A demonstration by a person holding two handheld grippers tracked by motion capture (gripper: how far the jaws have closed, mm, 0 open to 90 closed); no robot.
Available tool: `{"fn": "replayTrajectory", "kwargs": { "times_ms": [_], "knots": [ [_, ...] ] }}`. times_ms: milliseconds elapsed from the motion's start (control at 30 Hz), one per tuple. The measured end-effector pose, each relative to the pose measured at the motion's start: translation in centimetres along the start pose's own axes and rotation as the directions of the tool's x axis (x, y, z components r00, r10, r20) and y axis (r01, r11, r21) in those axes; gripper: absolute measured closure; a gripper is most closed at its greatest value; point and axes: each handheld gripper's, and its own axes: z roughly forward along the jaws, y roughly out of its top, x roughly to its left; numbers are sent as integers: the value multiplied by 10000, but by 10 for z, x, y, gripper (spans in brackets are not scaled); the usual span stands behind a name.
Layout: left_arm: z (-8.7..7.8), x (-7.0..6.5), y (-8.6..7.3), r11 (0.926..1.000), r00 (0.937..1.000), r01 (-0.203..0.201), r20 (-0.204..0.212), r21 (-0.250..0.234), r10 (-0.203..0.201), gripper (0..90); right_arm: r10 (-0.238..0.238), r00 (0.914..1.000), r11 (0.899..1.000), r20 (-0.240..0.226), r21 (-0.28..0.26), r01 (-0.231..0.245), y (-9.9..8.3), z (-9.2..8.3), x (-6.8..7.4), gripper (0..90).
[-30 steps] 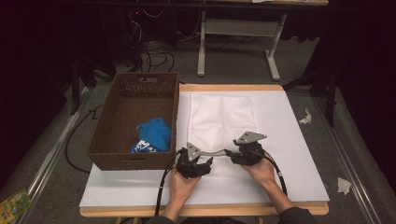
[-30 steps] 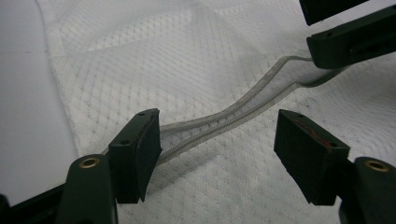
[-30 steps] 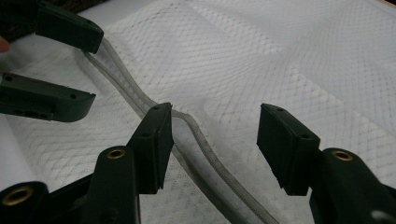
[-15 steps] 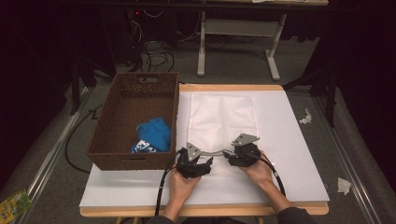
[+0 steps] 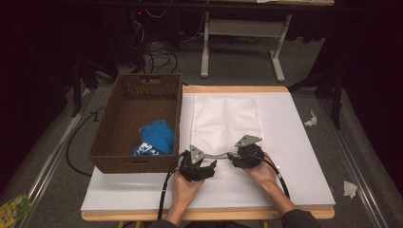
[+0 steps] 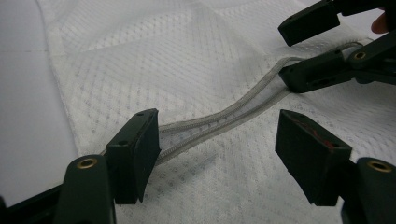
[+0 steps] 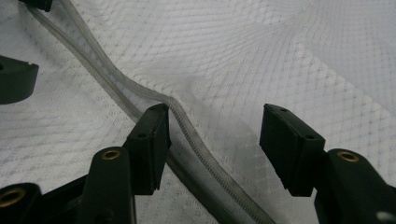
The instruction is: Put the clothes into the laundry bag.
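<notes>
Nearest the table's front edge, both hands rest on the white table top point(image 5: 119, 199), each with a gripper pointing away from the person. The left gripper point(image 5: 196, 167) and the right gripper point(image 5: 244, 156) sit close together, side by side, at the near end of a white mesh laundry bag point(image 5: 227, 121) that lies flat and stretches away from them.

Left gripper view: jaws stand wide apart and clamp nothing. The bag's zipper edge point(image 6: 224, 121), a grey ribbed band lifted a little off the mesh, runs past the inner face of one jaw, touching or just beside it, and the other jaw stands clear of it over the mesh. The band leads on across to the right gripper point(image 6: 336, 51), where it passes along one of that gripper's jaws.

Right gripper view: jaws likewise wide apart, no grip. The zipper edge point(image 7: 187, 130) bends round just beside the tip of one jaw and passes between the two; the other jaw stands well apart from it, over bare mesh.

Beyond the left gripper and off to its outer side stands a brown wicker basket point(image 5: 128, 161), just beside the bag's long edge, with a crumpled blue cloth point(image 5: 157, 135) in its near corner.

Well beyond and outside the right gripper, a scrap of white paper point(image 5: 311, 118) lies at the table's far edge.
</notes>
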Motion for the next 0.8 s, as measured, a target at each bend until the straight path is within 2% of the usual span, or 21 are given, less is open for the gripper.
{"fn": "replayTrajectory", "kwargs": {
  "times_ms": [100,467,667,700,800],
  "knots": [
    [0,0,0,10000,10000,15,11,-18,-15,307,-23,10000,10000,35,-31,23,3,3,0,442],
    [0,0,0,10000,10000,-27,11,12,27,308,336,9994,9994,29,126,-337,7,12,-2,490],
    [0,0,0,10000,10000,-24,11,-12,24,308,275,9996,9996,-48,71,-274,13,14,2,570],
    [0,0,0,10000,10000,-19,0,-29,19,308,93,9999,9999,-84,53,-92,16,14,2,615],
    [0,0,0,10000,10000,-22,0,-29,22,308,131,9999,9999,-107,80,-130,18,14,4,649]
  ]
}}
